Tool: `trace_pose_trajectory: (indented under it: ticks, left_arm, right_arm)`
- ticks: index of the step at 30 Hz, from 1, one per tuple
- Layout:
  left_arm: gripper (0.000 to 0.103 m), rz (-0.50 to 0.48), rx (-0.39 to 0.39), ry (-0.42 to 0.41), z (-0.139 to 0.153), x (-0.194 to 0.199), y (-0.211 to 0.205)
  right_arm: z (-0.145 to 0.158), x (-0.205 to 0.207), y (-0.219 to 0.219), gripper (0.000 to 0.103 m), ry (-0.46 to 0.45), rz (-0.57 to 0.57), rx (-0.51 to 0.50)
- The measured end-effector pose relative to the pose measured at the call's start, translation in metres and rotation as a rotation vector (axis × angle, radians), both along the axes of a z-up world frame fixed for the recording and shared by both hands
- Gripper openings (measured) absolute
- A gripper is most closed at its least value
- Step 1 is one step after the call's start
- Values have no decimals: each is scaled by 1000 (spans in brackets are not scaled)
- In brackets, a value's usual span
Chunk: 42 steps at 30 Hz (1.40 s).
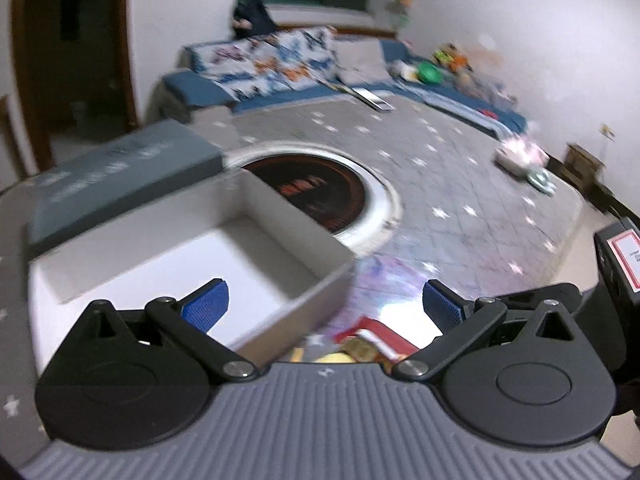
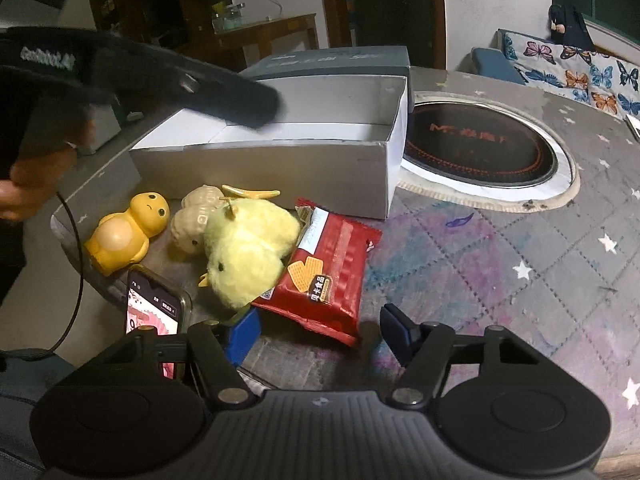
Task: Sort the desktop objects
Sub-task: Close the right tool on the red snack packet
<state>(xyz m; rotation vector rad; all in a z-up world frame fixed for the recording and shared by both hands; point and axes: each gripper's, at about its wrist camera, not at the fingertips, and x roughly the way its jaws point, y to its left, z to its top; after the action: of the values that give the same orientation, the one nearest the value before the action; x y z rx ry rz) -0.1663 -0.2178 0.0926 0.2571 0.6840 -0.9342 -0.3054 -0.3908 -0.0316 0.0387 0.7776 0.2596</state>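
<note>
Red wafer packet (image 2: 326,268) is seen at centre frame beside the fluffy yellow chick (image 2: 246,252), before the open box (image 2: 320,168); judged light, crinkly, slippery, best pinched at a sealed edge; right gripper (image 2: 320,334) and left gripper (image 1: 322,304) are spread wide, empty

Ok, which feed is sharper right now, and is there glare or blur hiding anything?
Left wrist view: motion-smeared throughout, the open box and red snack packet soft, with pale glare on the tablecloth just ahead of the left gripper. Right wrist view: sharp, packet print legible; only the other handheld unit over the box blurs, and the room behind is dim.
</note>
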Motion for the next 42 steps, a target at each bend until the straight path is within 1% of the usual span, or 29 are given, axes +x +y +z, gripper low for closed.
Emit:
trace_pose_trajectory:
  ticks: [5, 7, 10, 13, 15, 18, 19, 20, 22, 24, 28, 31, 35, 38, 41, 42]
  left_arm:
    - [103, -48, 44, 47, -18, 4, -25]
    - [103, -63, 50, 56, -21, 4, -30]
    - [103, -75, 56, 57, -26, 4, -37]
    - [103, -79, 64, 32, -28, 5, -45]
    - [103, -81, 64, 33, -27, 5, -46]
    - [103, -86, 50, 46, -25, 5, -44]
    - [103, -88, 42, 56, -25, 4, -42]
    - [103, -89, 34, 66, -24, 4, -41]
    - [103, -87, 21, 78, -23, 4, -39]
    - [103, -85, 14, 71, -21, 4, -36]
    - [103, -65, -10, 76, -16, 7, -28]
    - [103, -45, -46, 76, -9, 10, -18]
    - [103, -1, -91, 58, 2, 15, -3]
    - [103, 26, -110, 66, 7, 22, 6]
    - [103, 21, -119, 83, 8, 24, 8]
    - [103, 11, -118, 86, 7, 23, 7]
  right_arm:
    - [-2, 0, 0, 64, -8, 3, -16]
    - [-3, 0, -1, 59, -8, 6, -21]
    - [-2, 0, -5, 54, -6, -5, -18]
    - [-2, 0, -12, 54, -9, -26, -12]
    - [-2, 0, -17, 55, -7, -30, 5]
    - [0, -2, -19, 64, -14, -25, 36]
    - [0, -3, -19, 68, -19, -24, 38]
    - [0, -3, -18, 70, -27, -25, 34]
    - [2, -4, -15, 70, -41, -28, 25]
    - [5, -3, -16, 70, -49, -37, 30]
    - [13, 0, -25, 69, -68, -74, 72]
    - [11, 11, -26, 69, -58, -94, 88]
    - [4, 29, -17, 69, -27, -76, 97]
    - [-1, 38, -7, 68, -11, -63, 41]
    - [-3, 39, -6, 66, -6, -60, 11]
    - [-2, 39, -7, 64, -6, -68, 4]
